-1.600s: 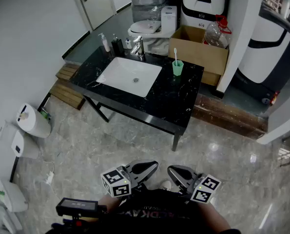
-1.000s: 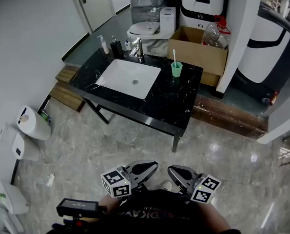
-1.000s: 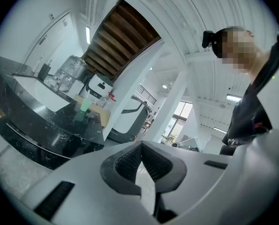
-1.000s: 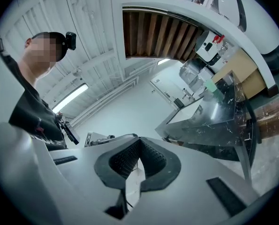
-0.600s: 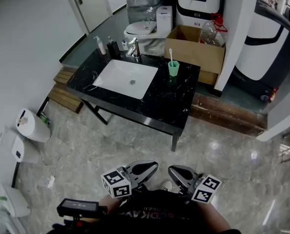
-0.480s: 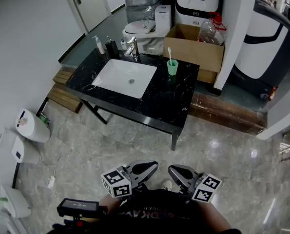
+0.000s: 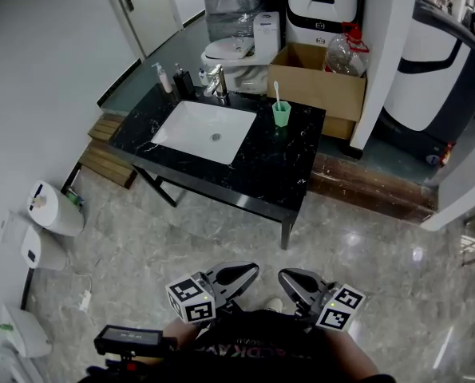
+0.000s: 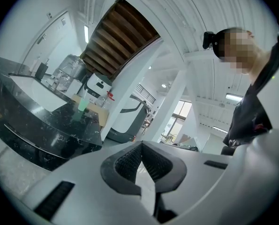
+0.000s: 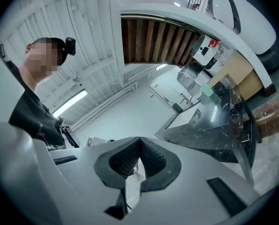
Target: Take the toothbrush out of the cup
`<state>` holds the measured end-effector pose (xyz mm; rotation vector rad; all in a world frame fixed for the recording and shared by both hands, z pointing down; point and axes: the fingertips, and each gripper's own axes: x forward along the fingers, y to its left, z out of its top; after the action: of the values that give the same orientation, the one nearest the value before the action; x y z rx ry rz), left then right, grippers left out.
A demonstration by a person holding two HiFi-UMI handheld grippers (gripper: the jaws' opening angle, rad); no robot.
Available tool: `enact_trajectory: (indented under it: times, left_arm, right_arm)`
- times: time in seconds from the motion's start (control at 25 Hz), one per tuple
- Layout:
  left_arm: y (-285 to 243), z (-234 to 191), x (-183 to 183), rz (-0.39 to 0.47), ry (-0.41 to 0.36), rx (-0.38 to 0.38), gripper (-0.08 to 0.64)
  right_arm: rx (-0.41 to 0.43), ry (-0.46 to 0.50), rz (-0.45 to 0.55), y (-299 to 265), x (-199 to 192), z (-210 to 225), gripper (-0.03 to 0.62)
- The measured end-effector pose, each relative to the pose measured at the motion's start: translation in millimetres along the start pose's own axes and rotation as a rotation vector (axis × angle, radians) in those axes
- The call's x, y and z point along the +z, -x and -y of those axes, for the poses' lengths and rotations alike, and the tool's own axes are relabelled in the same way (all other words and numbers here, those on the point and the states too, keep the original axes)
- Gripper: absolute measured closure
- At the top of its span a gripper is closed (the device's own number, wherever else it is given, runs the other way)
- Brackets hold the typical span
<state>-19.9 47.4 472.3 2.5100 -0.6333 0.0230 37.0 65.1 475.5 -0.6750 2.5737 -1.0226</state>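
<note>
A green cup (image 7: 281,115) stands on the black marble vanity top (image 7: 277,162), right of the white sink (image 7: 205,130). A white toothbrush (image 7: 276,94) stands upright in it. Both grippers are held low, close to the person's body and far from the vanity. My left gripper (image 7: 247,273) is shut with nothing in it. My right gripper (image 7: 290,278) is likewise shut and empty. The cup shows small and distant in the left gripper view (image 8: 83,106) and in the right gripper view (image 9: 207,91). In those views the left gripper (image 8: 141,146) and right gripper (image 9: 139,142) have their jaws touching.
A faucet (image 7: 219,81) and soap bottles (image 7: 159,76) stand behind the sink. A toilet (image 7: 235,51), a cardboard box (image 7: 321,78) and a white pillar (image 7: 385,54) lie beyond. White bins (image 7: 53,202) stand at left. Marble floor (image 7: 221,238) separates me from the vanity.
The vanity and cup have drifted slightly left and up in the head view as the camera moved. Both grippers stay shut in the same place near the body.
</note>
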Motion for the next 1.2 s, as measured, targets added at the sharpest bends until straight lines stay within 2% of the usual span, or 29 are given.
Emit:
enact_trajectory:
  times: [0.72,1.2]
  left_arm:
    - [-15,0,1,-0.011,-0.003,0.021,0.552]
    - [-52,-1,11,-0.029,-0.016,-0.012,0.552]
  right_arm:
    - [-0.002,-0.031,0.036,17,10,13,0.581]
    - [-0.026,-0.035,0.086,36,30,27,0.581]
